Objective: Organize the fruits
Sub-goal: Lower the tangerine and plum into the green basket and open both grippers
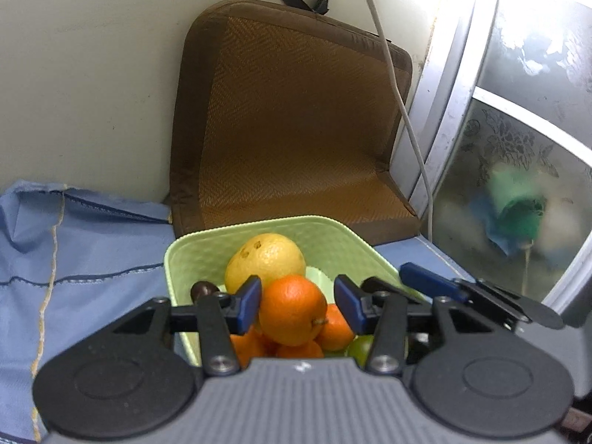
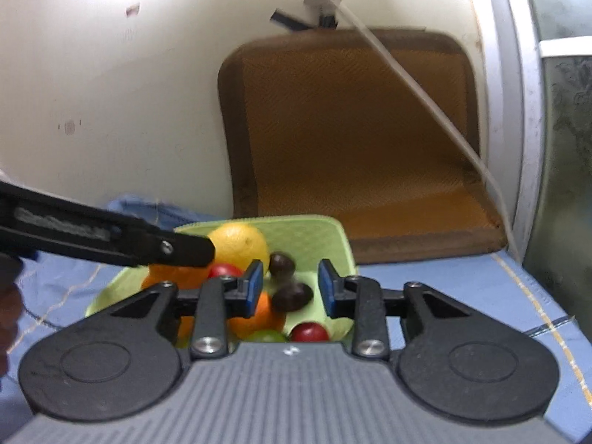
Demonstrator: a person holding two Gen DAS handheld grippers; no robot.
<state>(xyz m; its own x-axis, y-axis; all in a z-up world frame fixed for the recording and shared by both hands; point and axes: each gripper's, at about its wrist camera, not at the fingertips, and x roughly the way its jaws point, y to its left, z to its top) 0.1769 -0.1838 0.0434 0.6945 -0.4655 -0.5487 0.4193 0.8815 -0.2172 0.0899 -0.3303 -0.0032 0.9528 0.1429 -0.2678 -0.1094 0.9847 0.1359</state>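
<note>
An orange [image 1: 292,310] sits between the parted left tongs [image 1: 298,303], above the basket [image 1: 185,259].

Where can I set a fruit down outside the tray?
Bare blue cloth lies right of the green tray, up to the brown mat; more cloth left of the tray. The tray is crowded: oranges, a yellow citrus, both grippers over it.

A blue cloth [image 1: 92,259] covers the surface — on it, a green basket [image 1: 185,259] and brown mat [image 1: 296,199].
</note>
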